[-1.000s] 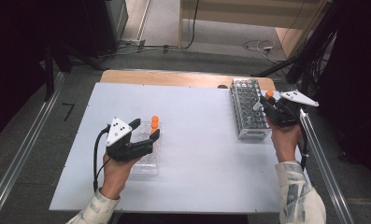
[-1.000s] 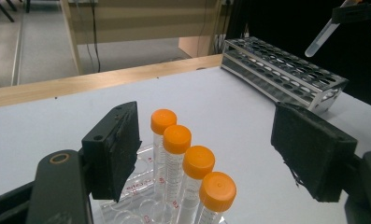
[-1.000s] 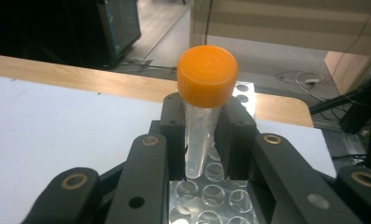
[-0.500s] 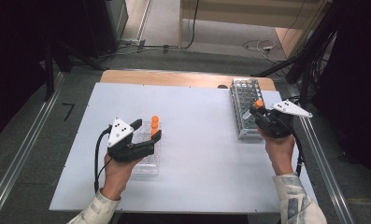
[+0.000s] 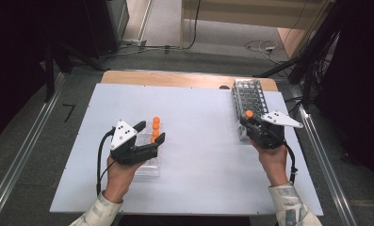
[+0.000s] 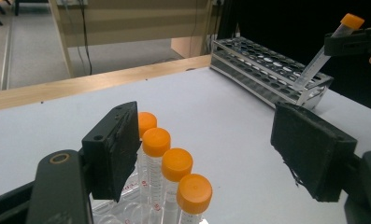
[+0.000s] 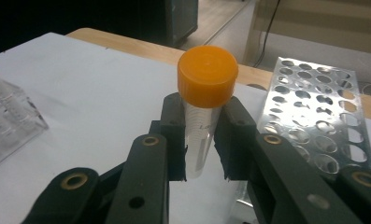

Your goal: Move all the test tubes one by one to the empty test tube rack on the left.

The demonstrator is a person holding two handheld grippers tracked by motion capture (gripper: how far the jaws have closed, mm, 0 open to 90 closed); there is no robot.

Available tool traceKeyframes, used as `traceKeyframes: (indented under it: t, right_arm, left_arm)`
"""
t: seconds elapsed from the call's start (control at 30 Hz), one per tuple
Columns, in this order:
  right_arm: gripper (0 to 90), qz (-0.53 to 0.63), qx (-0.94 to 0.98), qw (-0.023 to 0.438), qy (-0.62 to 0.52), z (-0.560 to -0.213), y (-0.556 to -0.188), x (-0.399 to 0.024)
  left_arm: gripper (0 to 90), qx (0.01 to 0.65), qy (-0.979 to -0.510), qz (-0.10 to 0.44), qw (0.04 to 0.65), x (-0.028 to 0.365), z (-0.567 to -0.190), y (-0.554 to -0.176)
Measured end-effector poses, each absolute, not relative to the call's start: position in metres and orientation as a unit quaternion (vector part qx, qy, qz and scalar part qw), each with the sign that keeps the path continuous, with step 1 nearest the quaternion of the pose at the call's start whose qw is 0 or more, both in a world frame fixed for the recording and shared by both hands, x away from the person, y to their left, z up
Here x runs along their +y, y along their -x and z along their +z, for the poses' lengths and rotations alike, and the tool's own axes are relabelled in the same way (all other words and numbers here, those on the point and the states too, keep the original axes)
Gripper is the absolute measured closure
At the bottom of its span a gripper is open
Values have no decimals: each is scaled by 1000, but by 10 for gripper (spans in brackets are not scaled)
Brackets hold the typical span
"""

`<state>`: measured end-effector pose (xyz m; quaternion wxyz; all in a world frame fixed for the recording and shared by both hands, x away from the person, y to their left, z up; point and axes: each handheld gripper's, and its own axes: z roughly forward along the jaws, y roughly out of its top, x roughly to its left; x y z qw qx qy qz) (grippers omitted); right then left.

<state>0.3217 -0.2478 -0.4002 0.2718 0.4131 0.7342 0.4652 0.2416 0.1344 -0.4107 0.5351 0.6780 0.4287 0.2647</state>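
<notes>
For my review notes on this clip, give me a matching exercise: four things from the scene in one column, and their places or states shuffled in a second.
Things:
1. right claw
2. left claw
3. metal rack
4. four orange-capped tubes

Places or states:
A. at the table's far right, holes empty
B. open, jaws apart on either side of the tube row
C. shut on a single tube
D. upright in a row in a clear holder

Pairs: 1-C, 2-B, 3-A, 4-D

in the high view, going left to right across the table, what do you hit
left gripper → clear rack with four orange-capped tubes → bare stretch of white table → metal rack → right gripper clamping one orange-capped tube
</notes>
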Motion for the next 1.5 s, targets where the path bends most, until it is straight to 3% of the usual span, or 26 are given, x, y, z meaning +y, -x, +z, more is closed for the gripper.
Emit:
traceKeyframes:
  t: [0.77,1.17,1.5]
  right_arm:
    - [721,475,781,217,-344,-419,-286,-196]
    - [721,468,810,183,-301,-430,-269,-161]
    - [721,468,827,159,-268,-439,-255,-132]
  left_arm:
    - [246,380,-705,232,552,108,-410,-230]
    - [309,350,-721,214,558,86,-414,-225]
    - [457,328,-734,192,563,69,-419,-225]
